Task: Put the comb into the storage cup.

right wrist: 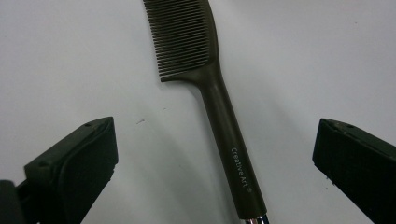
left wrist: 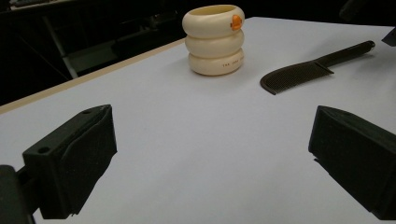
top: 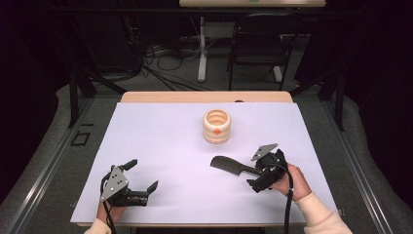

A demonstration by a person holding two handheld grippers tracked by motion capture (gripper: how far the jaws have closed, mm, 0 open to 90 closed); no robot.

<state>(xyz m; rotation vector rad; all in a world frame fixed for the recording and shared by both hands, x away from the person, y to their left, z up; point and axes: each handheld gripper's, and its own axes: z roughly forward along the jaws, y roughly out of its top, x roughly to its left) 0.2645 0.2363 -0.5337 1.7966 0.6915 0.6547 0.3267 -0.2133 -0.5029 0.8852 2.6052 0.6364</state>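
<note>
A black comb (top: 228,165) lies flat on the white table (top: 160,141), teeth end to the left, handle toward my right gripper (top: 254,171). In the right gripper view the comb's handle (right wrist: 229,135), printed "Creative Art", runs between the wide-apart jaws without touching either; the right gripper (right wrist: 212,161) is open around it. A cream ribbed cup (top: 216,126) with an orange mark stands upright behind the comb. My left gripper (top: 142,175) rests open at the front left, with nothing between its jaws. The left gripper view shows that gripper (left wrist: 210,158), the cup (left wrist: 215,39) and the comb (left wrist: 303,70) farther off.
A wooden strip (top: 204,97) edges the table's far side. Beyond it on the floor are a black chair (top: 258,44), a white desk leg (top: 201,48) and tangled cables (top: 160,63). Black frame posts (top: 73,92) stand at both sides.
</note>
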